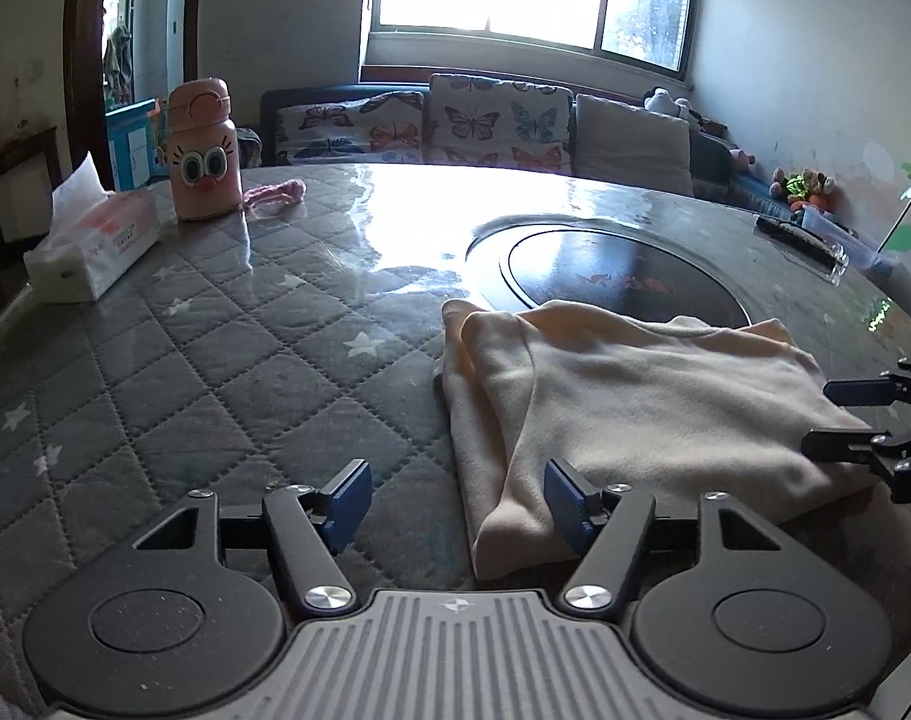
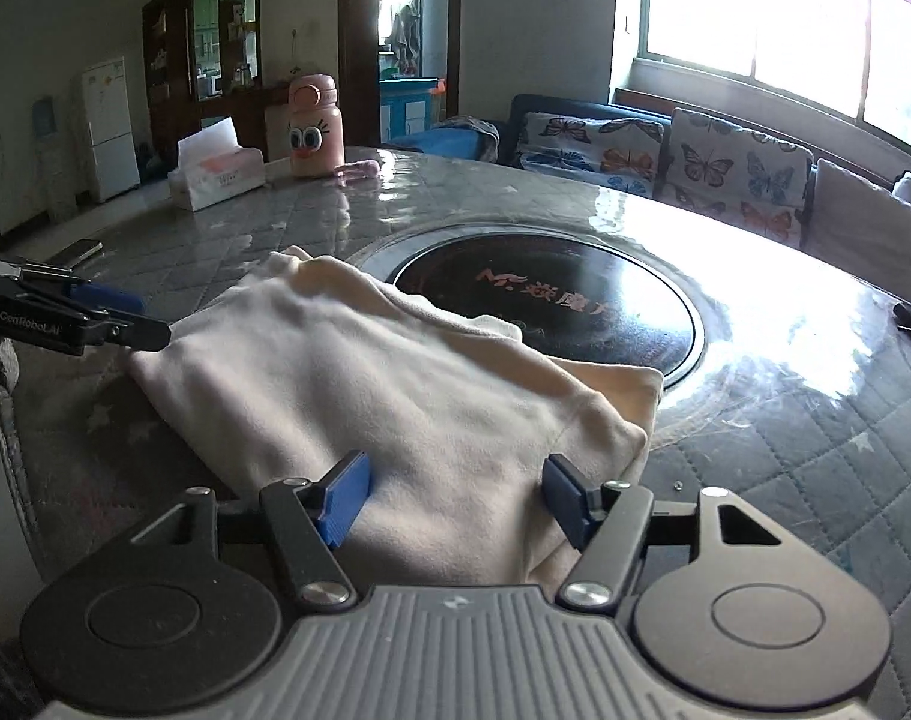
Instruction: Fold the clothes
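Now folded cream garment (image 2: 395,396) lengthwise between spread left gripper (image 1: 458,501) and spread right gripper (image 2: 455,498).

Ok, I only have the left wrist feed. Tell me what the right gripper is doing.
Observer: The right gripper is open, with its blue pads spread over the near part of the folded cream garment. It grips nothing.
Operator: Now describe the garment's far right corner.
Observer: There a lower layer pokes out past the top layer, next to the black hob.
Operator: Report what's out of my frame, left of the tissue box.
Observer: A white fridge stands by the wall beyond the table.
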Demonstrator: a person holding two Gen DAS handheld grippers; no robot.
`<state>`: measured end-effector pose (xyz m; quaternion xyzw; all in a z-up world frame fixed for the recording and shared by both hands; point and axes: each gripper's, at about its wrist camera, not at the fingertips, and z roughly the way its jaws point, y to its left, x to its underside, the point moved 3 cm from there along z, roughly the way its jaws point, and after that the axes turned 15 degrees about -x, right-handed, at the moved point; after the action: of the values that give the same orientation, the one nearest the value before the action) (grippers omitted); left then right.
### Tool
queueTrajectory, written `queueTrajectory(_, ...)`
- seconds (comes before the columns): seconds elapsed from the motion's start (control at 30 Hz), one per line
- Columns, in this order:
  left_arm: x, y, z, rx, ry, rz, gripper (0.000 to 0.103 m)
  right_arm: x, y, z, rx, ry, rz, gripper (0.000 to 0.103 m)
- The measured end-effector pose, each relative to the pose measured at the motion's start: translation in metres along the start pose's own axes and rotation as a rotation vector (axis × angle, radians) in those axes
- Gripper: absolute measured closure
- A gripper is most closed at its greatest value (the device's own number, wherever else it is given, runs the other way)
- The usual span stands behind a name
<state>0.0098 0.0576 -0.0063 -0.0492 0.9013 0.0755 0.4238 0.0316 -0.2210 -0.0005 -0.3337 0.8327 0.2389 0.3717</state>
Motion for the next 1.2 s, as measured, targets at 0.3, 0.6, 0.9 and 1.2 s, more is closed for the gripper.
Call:
queueTrajectory(0.3, 0.002, 0.003, -0.002, -0.015, 0.002, -0.005, 0.035, 0.005, -0.005, -0.007, 0.026, 0.019, 0.005, 0.036)
queueTrajectory(0.6, -0.002, 0.003, -0.004, -0.018, 0.002, -0.013, 0.036, 0.012, -0.03, -0.02, 0.06, 0.003, 0.1, 0.036)
queueTrajectory(0.9, -0.01, 0.002, -0.006, 0.001, 0.0, -0.039, 0.036, 0.011, -0.049, -0.022, 0.027, -0.033, 0.222, 0.042)
queueTrajectory(1.2, -0.019, -0.001, 0.007, 0.014, 0.04, -0.066, 0.036, 0.008, -0.065, -0.012, 0.021, -0.065, 0.328, 0.049)
